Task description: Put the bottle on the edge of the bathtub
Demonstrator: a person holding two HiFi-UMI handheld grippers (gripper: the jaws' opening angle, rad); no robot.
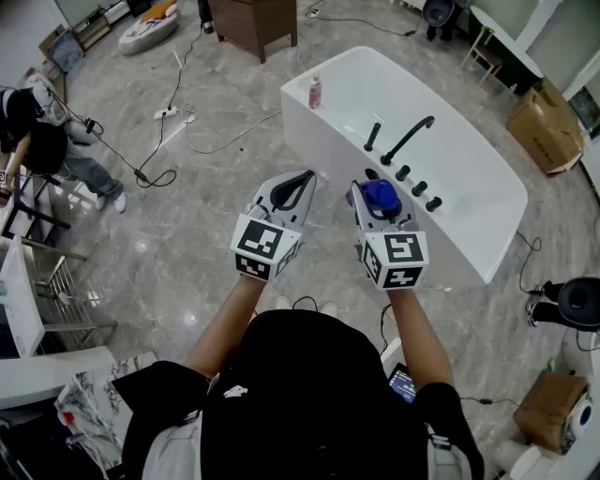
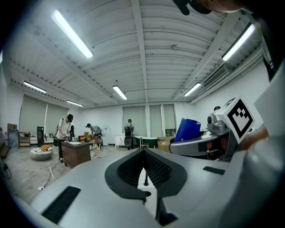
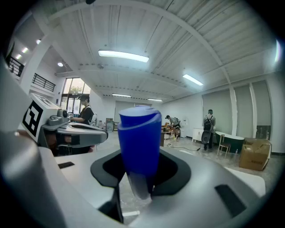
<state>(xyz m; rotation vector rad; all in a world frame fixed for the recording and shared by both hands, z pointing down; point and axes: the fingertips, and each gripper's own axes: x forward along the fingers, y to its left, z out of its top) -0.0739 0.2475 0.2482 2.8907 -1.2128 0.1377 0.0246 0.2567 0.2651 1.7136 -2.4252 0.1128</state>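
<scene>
My right gripper (image 1: 372, 190) is shut on a bottle with a big blue cap (image 1: 381, 196), held up in the air in front of the person. In the right gripper view the blue cap (image 3: 139, 140) stands upright between the jaws of that gripper (image 3: 142, 178), with its clear body below. The white bathtub (image 1: 337, 124) lies just beyond both grippers, with a black faucet (image 1: 405, 141) on its near rim. My left gripper (image 1: 305, 179) hovers beside the right one. In the left gripper view its own jaws (image 2: 144, 151) are shut with nothing held, and the bottle (image 2: 187, 129) shows to the right.
A small pink bottle (image 1: 315, 91) stands on the tub's far corner. Cables (image 1: 178, 103) trail over the marble floor. A wooden cabinet (image 1: 253, 23) is at the back, a cardboard box (image 1: 544, 127) to the right, and a person (image 1: 37, 131) and a metal rack (image 1: 42, 281) to the left.
</scene>
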